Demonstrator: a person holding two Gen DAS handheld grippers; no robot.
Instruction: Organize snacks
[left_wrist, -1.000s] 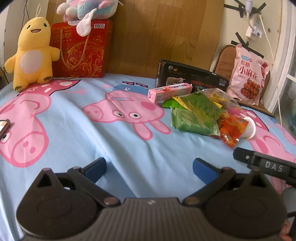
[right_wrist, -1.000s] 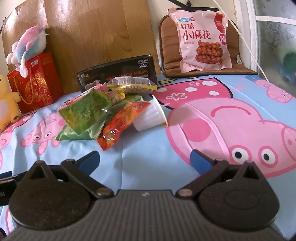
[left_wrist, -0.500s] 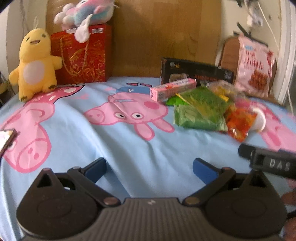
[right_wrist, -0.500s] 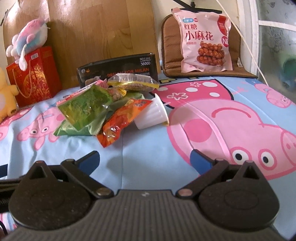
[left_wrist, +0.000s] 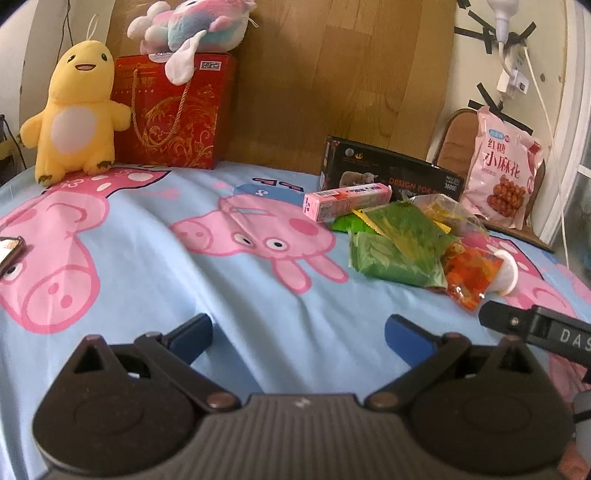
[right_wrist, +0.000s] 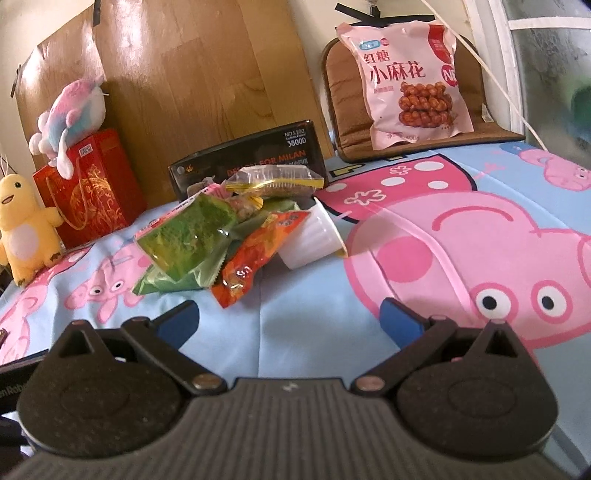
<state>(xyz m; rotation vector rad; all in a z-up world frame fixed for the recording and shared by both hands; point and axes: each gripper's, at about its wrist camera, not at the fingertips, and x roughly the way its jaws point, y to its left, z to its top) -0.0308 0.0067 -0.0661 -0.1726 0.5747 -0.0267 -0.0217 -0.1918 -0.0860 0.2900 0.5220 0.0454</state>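
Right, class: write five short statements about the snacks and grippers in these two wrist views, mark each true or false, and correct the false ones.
1. The left gripper holds the pink box. False: its jaws are open and empty.
2. The orange packet lies against the white plastic cup. True.
3. The white plastic cup stands upright. False: it lies on its side.
4. The pink snack bag leans on a brown cushion, apart from the snack pile. True.
5. The yellow plush toy sits on the red gift bag. False: it stands on the bed beside the bag; a pink-and-blue plush lies on top.
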